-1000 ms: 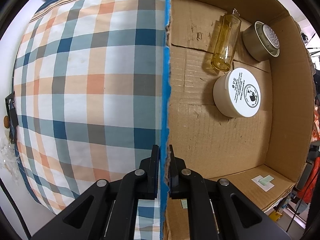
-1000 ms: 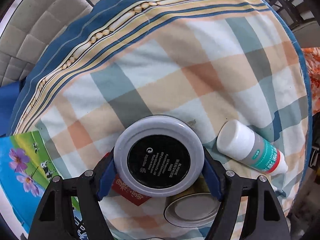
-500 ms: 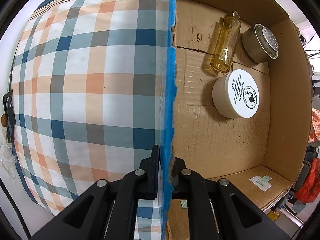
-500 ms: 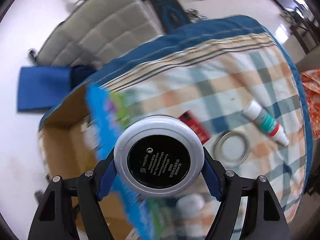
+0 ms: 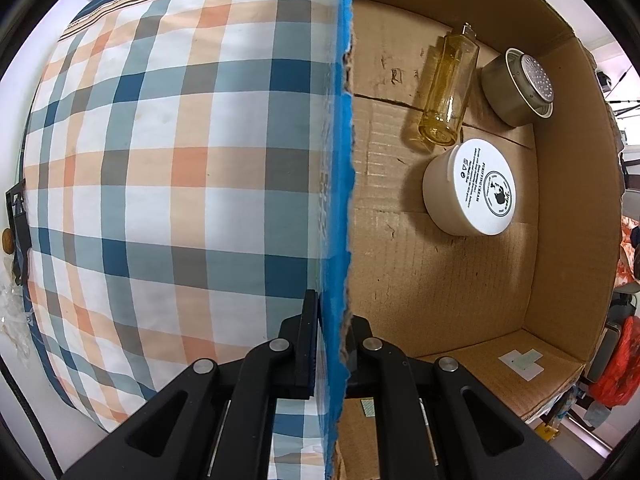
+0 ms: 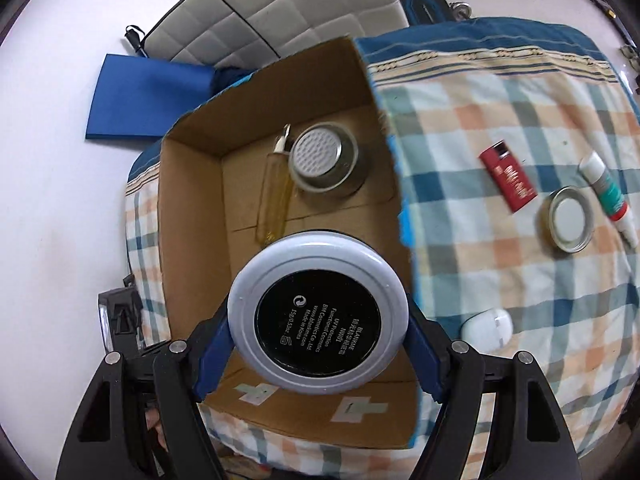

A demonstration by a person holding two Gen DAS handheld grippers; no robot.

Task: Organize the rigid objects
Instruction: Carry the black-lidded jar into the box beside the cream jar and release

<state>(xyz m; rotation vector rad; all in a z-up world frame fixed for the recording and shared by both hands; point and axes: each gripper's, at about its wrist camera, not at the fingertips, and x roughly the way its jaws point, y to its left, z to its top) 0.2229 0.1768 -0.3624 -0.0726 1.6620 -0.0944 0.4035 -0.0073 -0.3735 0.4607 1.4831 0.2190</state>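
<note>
My right gripper [image 6: 318,340] is shut on a round grey compact with a black label [image 6: 318,318] and holds it above the open cardboard box [image 6: 192,200]. My left gripper [image 5: 332,340] is shut on the box's blue-edged wall [image 5: 340,160]. Inside the box lie an amber bottle [image 5: 444,92], a metal tin [image 5: 516,88] and a white cream jar [image 5: 468,192]. The bottle [image 6: 274,196] and tin [image 6: 322,160] also show in the right wrist view; the compact hides the cream jar there.
On the plaid cloth [image 6: 500,272] to the right of the box lie a red pack [image 6: 508,174], a metal lid [image 6: 570,218], a white tube [image 6: 606,192] and a white oval object [image 6: 488,330]. A blue mat [image 6: 148,100] and grey cushion lie beyond.
My right gripper has lifted the compact off the cloth and carried it left, over the box. My left gripper has kept its hold on the box wall.
</note>
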